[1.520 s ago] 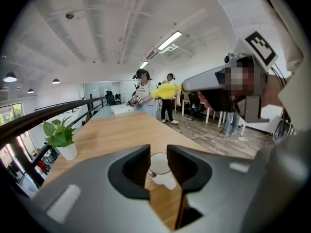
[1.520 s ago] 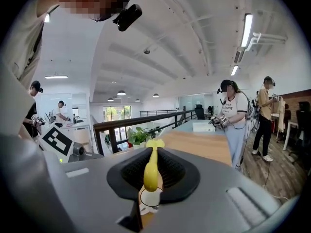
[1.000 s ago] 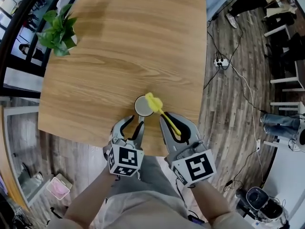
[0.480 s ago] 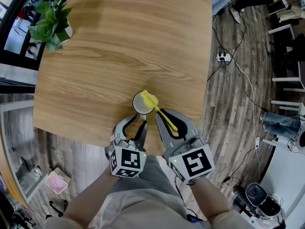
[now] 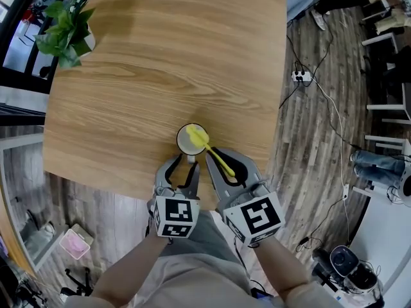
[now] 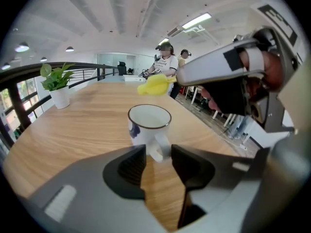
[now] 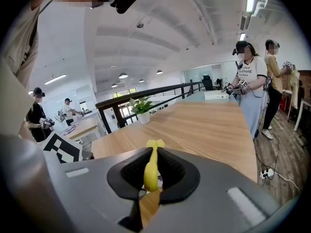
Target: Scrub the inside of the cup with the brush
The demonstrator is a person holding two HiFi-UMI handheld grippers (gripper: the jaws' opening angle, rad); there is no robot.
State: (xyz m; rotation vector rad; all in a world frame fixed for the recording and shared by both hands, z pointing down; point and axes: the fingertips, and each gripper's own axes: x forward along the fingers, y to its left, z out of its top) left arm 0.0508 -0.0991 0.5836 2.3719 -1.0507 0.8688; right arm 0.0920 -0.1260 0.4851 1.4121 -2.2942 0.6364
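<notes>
The cup (image 5: pixel 185 142) stands upright on the tabletop (image 5: pixel 160 56), mouth open to the ceiling. Its loop handle (image 6: pixel 158 147) sticks out from the cup toward the person. Right above the cup's mouth, toward the rim farthest from the left tongs, hangs the yellow head of the brush (image 5: pixel 215 154). Whether the bristles touch the rim cannot be told. The brush's long axis runs from the cup back and outward, slanting down to the right tongs (image 5: pixel 222 164), which are clamped on the stem just behind the cup. These tongs are the nearer of the two to the cup's inside.

The left tongs (image 5: pixel 185 167) sit on the cup's handle side. Their jaws have just been opening and now stand apart, with the loop handle between the tips and no firm pinch on it.

My judgement is that the scrub turns on this: the head must drop straight down into the mouth, so the stem has to tip steeper over the cup, while the cup lacks a steadying grip.
</notes>
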